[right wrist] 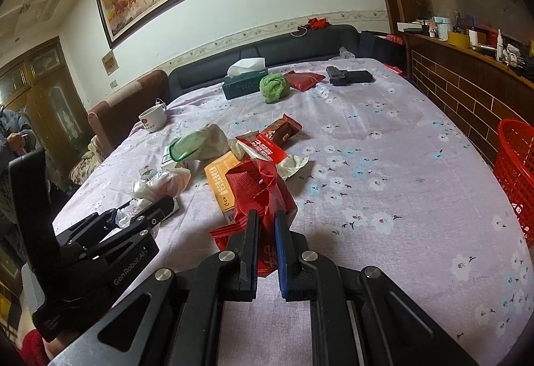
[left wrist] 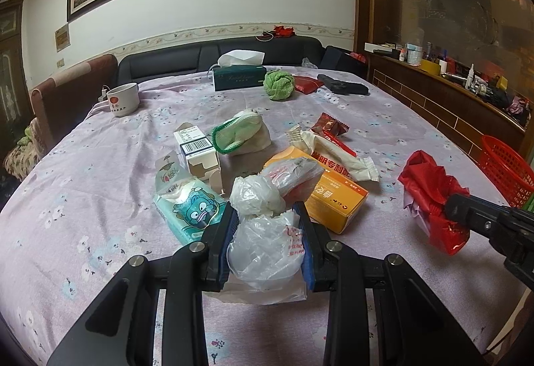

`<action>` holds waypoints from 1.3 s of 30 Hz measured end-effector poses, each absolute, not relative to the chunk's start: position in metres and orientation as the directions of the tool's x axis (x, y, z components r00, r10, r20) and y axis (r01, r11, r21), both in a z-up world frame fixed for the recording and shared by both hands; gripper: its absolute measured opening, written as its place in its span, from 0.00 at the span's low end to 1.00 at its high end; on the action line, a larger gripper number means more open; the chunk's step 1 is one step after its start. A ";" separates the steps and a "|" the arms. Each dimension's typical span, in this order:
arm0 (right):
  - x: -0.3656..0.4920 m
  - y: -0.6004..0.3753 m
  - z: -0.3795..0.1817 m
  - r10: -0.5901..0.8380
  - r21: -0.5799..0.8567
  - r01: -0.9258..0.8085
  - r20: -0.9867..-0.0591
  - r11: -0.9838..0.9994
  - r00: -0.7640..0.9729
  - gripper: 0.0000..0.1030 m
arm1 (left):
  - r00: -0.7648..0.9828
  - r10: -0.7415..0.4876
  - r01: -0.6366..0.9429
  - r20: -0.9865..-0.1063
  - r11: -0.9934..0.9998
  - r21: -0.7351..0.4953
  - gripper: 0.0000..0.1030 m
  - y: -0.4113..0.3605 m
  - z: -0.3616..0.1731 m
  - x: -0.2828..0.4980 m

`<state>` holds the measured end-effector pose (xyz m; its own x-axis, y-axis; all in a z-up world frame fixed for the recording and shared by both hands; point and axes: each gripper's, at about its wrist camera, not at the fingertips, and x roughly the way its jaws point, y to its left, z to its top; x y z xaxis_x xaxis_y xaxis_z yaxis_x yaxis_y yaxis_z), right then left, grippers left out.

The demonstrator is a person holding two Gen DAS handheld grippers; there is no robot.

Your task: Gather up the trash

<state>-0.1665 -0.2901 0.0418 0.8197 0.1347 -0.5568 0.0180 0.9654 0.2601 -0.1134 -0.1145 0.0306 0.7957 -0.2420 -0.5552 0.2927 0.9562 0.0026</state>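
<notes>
Crumpled clear plastic bag [left wrist: 267, 252] sits clamped between the fingers of the left gripper [left wrist: 268, 215], near edge of the lilac flowered tablecloth [left wrist: 100, 199]. Right gripper [right wrist: 267, 219] has its fingers closed on a red plastic bag [right wrist: 260, 189], just right of the main litter pile. Pile, mid-table: orange carton [left wrist: 337, 199], teal tissue pack [left wrist: 190, 202], white barcode box [left wrist: 200, 152], torn snack wrappers [left wrist: 333, 145]. Red mesh basket [right wrist: 517, 172] stands off the table's right edge. Mug [left wrist: 123, 99] and green tissue box [left wrist: 238, 77] lie far back.
</notes>
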 end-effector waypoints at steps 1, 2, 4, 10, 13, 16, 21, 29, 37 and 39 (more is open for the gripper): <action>-0.167 -0.290 0.043 0.134 0.259 0.018 -0.555 0.966 0.821 0.10 | 0.796 -0.243 0.293 -0.554 0.956 0.002 0.30 -0.114 0.031 -0.113; -0.168 -0.291 0.043 0.133 0.260 0.019 -0.554 0.965 0.822 0.10 | 0.797 -0.244 0.294 -0.552 0.956 0.001 0.31 -0.114 0.031 -0.114; -0.169 -0.291 0.044 0.138 0.266 0.018 -0.555 0.964 0.820 0.10 | 0.799 -0.246 0.292 -0.549 0.956 -0.004 0.31 -0.113 0.031 -0.115; -0.172 -0.292 0.049 0.136 0.266 0.017 -0.547 0.964 0.826 0.10 | 0.772 -0.285 0.300 -0.568 0.951 -0.069 0.31 -0.104 0.033 -0.116; -0.171 -0.292 0.048 0.138 0.269 0.018 -0.550 0.963 0.824 0.10 | 0.766 -0.294 0.293 -0.572 0.951 -0.097 0.30 -0.098 0.036 -0.115; -0.169 -0.292 0.047 0.140 0.271 0.019 -0.553 0.962 0.821 0.10 | 0.765 -0.295 0.291 -0.573 0.951 -0.102 0.30 -0.097 0.037 -0.116; -0.169 -0.293 0.047 0.140 0.272 0.019 -0.554 0.962 0.820 0.10 | 0.754 -0.302 0.302 -0.583 0.948 -0.099 0.31 -0.103 0.036 -0.118; -0.170 -0.304 0.050 0.142 0.297 0.033 -0.546 0.954 0.825 0.10 | 0.742 -0.337 0.342 -0.580 0.934 -0.105 0.30 -0.118 0.046 -0.123; -0.188 -0.360 0.066 0.086 0.368 0.124 -0.505 0.921 0.859 0.10 | 0.719 -0.397 0.431 -0.571 0.899 -0.082 0.30 -0.161 0.066 -0.124; -0.200 -0.385 0.072 0.047 0.384 0.165 -0.487 0.909 0.872 0.10 | 0.694 -0.432 0.475 -0.576 0.876 -0.084 0.30 -0.181 0.073 -0.124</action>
